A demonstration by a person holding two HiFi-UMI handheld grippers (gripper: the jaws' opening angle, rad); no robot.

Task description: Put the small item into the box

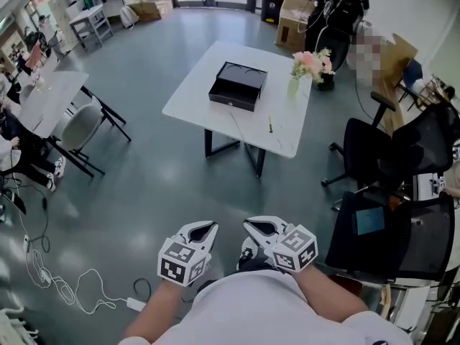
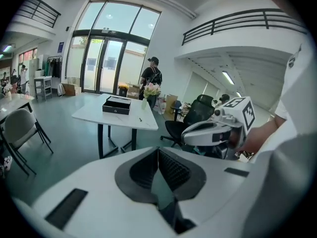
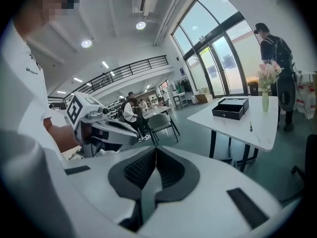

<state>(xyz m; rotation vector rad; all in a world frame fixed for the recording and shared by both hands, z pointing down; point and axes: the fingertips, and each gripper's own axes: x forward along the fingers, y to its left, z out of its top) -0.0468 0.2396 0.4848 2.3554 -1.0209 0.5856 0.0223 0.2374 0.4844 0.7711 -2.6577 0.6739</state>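
An open black box [image 1: 237, 85] lies on the white table [image 1: 208, 117] ahead of me. Nearer on that table is a small thin item [image 1: 270, 124]. Both grippers are held close to my body, far from the table. My left gripper [image 1: 211, 226] is shut with nothing between its pads. Beside it, my right gripper [image 1: 249, 224] is also shut and empty. The left gripper view shows the box [image 2: 116, 105] and the small item [image 2: 140, 118] beyond its jaws [image 2: 158, 155]. In the right gripper view, the box [image 3: 230, 108] and the item [image 3: 251, 127] sit far off past its gripper [image 3: 155, 155].
A vase of pink flowers [image 1: 309, 67] stands on the table's right side. Black office chairs [image 1: 392, 221] crowd my right. A grey chair [image 1: 79, 124] and another table stand at left. Cables [image 1: 65, 286] lie on the floor at lower left. A person [image 2: 151, 78] stands beyond the table.
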